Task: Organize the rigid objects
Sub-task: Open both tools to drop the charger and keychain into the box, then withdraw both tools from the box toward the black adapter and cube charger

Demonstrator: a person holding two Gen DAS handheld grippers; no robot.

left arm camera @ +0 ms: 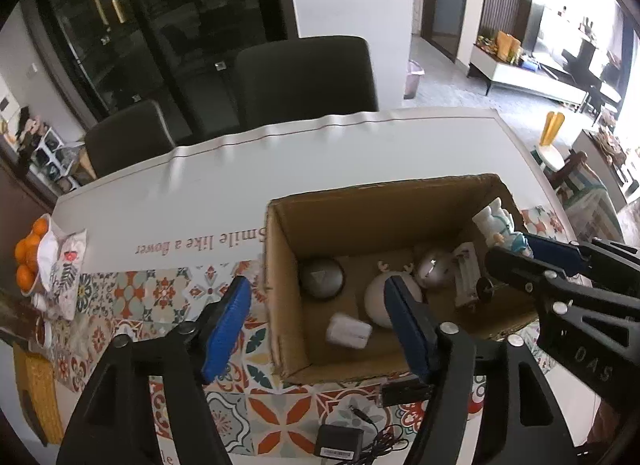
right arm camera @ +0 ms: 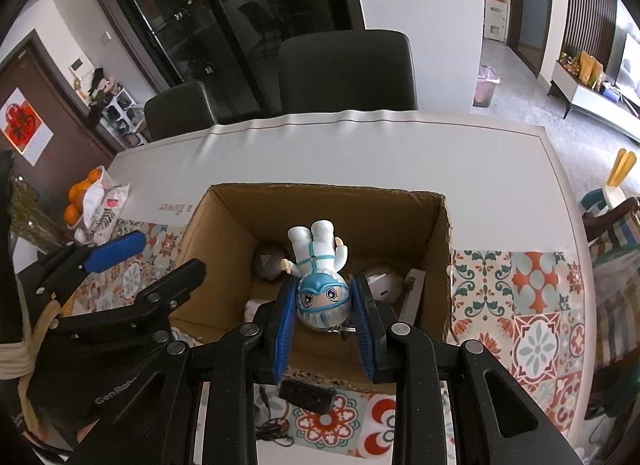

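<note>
An open cardboard box (left arm camera: 280, 289) (right arm camera: 444, 233) stands on the table. My right gripper (right arm camera: 324, 297) is shut on a white and blue doll figure (right arm camera: 320, 265), held upside down over the box; it also shows in the left wrist view (left arm camera: 496, 225). My left gripper (left arm camera: 320, 297) is open and empty above the box's near left corner. Inside lie a dark ball (left arm camera: 322, 277), a white round figure (left arm camera: 380, 297), a silver ball (left arm camera: 434, 269), a white cylinder (left arm camera: 348, 331) and a white rack-like item (left arm camera: 466, 273).
A black power adapter with cable (left arm camera: 340, 441) and a small black block (left arm camera: 404, 391) lie in front of the box. Oranges (left arm camera: 28, 261) and a patterned bag (left arm camera: 66, 265) sit at the table's left. Two dark chairs (left arm camera: 308, 77) stand behind the table.
</note>
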